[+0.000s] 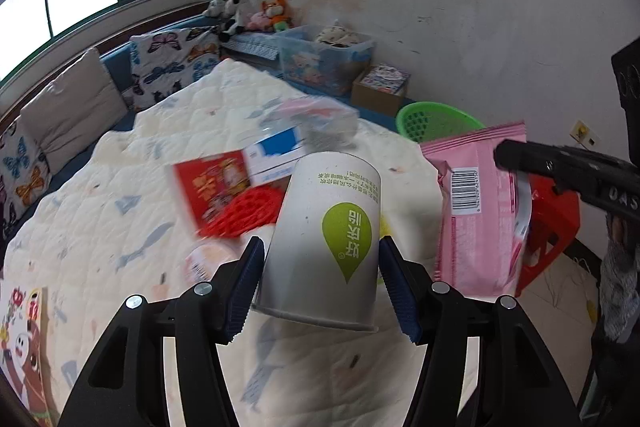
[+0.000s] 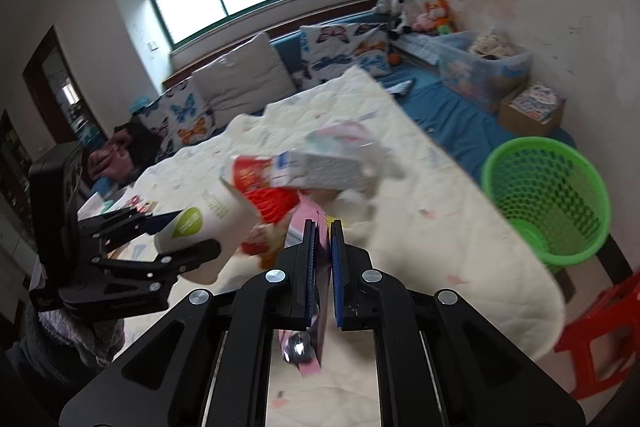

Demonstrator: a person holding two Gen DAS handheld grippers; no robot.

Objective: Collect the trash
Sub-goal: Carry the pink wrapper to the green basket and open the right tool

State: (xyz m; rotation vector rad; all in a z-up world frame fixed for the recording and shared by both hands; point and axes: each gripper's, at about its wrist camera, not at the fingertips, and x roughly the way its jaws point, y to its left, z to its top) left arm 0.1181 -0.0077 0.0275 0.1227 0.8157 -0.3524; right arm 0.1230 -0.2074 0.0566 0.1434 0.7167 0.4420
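My left gripper point(image 1: 322, 247) is shut on a white paper cup point(image 1: 328, 235) with a green drop logo, held upside down above the quilt; it also shows in the right wrist view point(image 2: 200, 223). My right gripper point(image 2: 323, 227) is shut on a pink snack wrapper point(image 2: 308, 223), seen in the left wrist view point(image 1: 476, 211) hanging beside the cup. A pile of trash lies on the quilt: a red packet point(image 1: 208, 187), a blue and white box point(image 1: 276, 151), a red mesh piece point(image 1: 244, 211). A green mesh bin point(image 2: 548, 199) stands on the floor right of the bed.
The cream quilt point(image 1: 120, 219) covers the bed. Butterfly pillows point(image 2: 340, 51) and a beige cushion point(image 2: 240, 79) line the window side. A clear storage box point(image 2: 480, 67), a cardboard box point(image 2: 532, 107) and a red stool point(image 2: 600, 331) stand on the right.
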